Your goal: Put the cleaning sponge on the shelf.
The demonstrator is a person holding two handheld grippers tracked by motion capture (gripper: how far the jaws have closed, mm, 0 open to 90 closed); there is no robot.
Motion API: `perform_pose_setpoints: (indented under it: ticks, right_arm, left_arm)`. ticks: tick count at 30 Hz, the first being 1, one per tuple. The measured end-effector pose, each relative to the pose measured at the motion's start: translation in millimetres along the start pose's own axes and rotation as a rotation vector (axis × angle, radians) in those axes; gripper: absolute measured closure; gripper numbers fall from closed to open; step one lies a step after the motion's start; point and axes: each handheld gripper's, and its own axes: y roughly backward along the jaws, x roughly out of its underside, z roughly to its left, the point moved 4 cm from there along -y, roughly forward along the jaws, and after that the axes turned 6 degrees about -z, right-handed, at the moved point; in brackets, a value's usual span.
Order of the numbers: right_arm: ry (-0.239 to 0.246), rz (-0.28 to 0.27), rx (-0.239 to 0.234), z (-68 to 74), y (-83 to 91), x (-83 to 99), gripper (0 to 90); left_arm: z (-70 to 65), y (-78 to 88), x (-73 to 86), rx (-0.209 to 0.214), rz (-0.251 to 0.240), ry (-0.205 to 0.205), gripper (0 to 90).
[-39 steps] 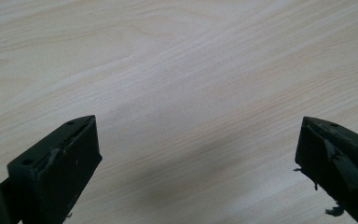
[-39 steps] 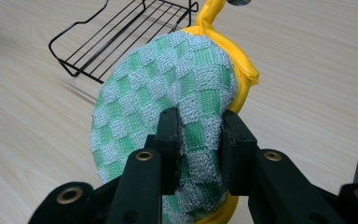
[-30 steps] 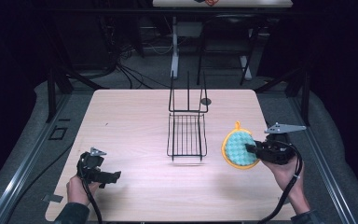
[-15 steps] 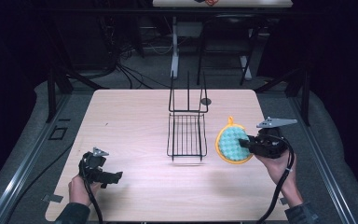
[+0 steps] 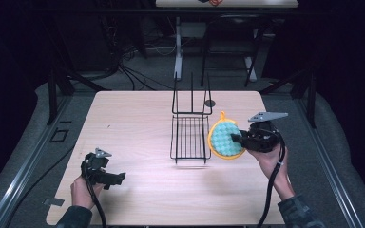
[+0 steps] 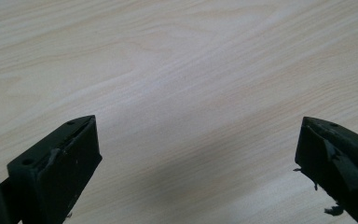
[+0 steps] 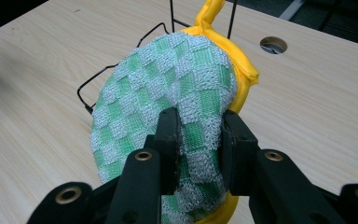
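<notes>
The right gripper (image 5: pixel 237 138) is clenched on a round green-checked pot holder (image 5: pixel 224 139) with a yellow rim, holding it up on edge just beside the wire rack (image 5: pixel 190 137) in the middle of the table (image 5: pixel 138 123). This looks like the carrying step. Next the pot holder needs lining up over the rack's grid before letting go. The left gripper (image 5: pixel 105 175) rests near the table's front corner, jaws spread and empty.

text: none readable | labels: none | numbers: none

claws (image 7: pixel 199 140): black, round screw holes | cables: black | sleeve (image 5: pixel 298 216): dark camouflage
</notes>
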Motion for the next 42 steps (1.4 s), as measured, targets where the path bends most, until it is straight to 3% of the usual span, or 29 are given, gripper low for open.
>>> perform_pose_setpoints:
  ticks: [7,11,24,36,42]
  right_arm:
    - [0.005,0.01,-0.012,5.5,-14.8,-4.5,71.4]
    - [0.024,-0.011,-0.016,11.3,-21.3,-10.2,71.4]
    - [0.04,-0.002,-0.035,22.5,-38.1,-15.4,71.4]
    - [0.057,0.007,-0.043,30.8,-57.9,-19.1,71.3]
    - [0.039,0.004,-0.039,30.8,-65.5,-19.0,71.1]
  left_arm:
    - [0.3,-0.8,1.2,-0.001,0.01,0.0,0.0]
    - [-0.3,-0.9,1.5,0.002,0.02,-0.001,0.0]
    - [-0.2,1.2,-0.3,0.0,0.002,0.004,0.0]
    - [-0.5,0.0,1.0,-0.008,0.016,-0.006,0.0]
    - [-1.1,3.8,-1.8,-0.021,-0.02,-0.001,0.0]
